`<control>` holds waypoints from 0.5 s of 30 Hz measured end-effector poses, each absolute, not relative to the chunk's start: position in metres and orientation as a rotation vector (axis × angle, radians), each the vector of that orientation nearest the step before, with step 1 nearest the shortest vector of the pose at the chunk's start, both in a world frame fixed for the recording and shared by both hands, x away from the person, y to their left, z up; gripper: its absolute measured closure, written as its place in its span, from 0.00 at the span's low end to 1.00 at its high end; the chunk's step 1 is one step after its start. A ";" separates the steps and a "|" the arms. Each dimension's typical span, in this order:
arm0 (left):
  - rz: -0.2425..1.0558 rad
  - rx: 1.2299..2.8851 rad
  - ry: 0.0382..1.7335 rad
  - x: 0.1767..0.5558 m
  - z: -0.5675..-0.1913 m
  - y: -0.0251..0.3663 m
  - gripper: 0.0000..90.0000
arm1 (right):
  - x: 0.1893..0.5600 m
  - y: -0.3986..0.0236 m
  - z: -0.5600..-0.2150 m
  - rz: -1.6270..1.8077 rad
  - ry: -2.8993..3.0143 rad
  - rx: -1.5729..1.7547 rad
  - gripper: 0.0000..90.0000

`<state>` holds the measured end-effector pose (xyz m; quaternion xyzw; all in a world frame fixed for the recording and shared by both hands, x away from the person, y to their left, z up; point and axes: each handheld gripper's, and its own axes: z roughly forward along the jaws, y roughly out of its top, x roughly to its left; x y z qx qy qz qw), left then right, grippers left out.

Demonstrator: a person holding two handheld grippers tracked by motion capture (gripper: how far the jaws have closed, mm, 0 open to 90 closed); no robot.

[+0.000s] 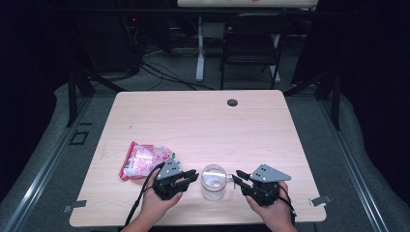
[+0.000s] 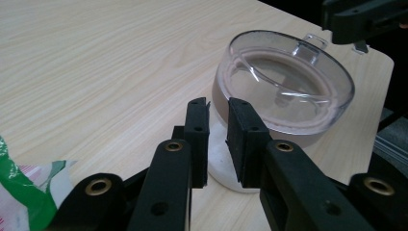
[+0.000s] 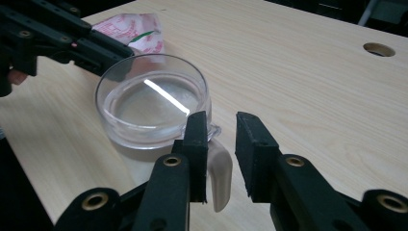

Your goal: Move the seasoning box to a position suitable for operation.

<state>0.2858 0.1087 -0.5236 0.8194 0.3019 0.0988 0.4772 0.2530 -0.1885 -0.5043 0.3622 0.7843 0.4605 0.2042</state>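
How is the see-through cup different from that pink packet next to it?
The clear cup is rigid, round and stands upright; the pink packet is soft, crinkled and lies flat. The cup is see-through with a handle; the packet is opaque, printed pink, white and green. The cup sits between the grippers, the packet off to the left. Both rest on the table.

The clear cup (image 1: 213, 182) stands near the table's (image 1: 203, 121) front edge, hemmed between the left gripper (image 1: 192, 176) and right gripper (image 1: 236, 178). A pink packet (image 1: 141, 160) blocks the front-left approach, apparently lying flat; the table's rear half is bare, open passage
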 end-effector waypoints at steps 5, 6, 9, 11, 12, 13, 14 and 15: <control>0.220 2.016 0.716 0.285 -0.524 0.107 0.93 | 0.258 -0.182 -0.502 1.297 2.176 1.023 0.83; 0.218 2.035 0.710 0.284 -0.524 0.105 0.94 | 0.259 -0.178 -0.502 1.274 2.188 1.013 0.84; 0.202 2.050 0.705 0.284 -0.525 0.105 0.96 | 0.259 -0.177 -0.503 1.269 2.195 1.008 0.85; 0.185 2.051 0.702 0.284 -0.525 0.105 0.98 | 0.259 -0.176 -0.504 1.279 2.196 1.011 0.89; 0.176 2.045 0.702 0.284 -0.526 0.105 0.98 | 0.259 -0.177 -0.504 1.281 2.194 1.013 0.90; 0.168 2.047 0.699 0.284 -0.526 0.106 0.98 | 0.259 -0.177 -0.504 1.281 2.194 1.013 0.90; 0.151 2.048 0.691 0.284 -0.526 0.106 0.98 | 0.260 -0.177 -0.505 1.288 2.189 1.014 0.91; 0.143 2.048 0.684 0.284 -0.526 0.107 0.98 | 0.260 -0.177 -0.505 1.293 2.186 1.016 0.91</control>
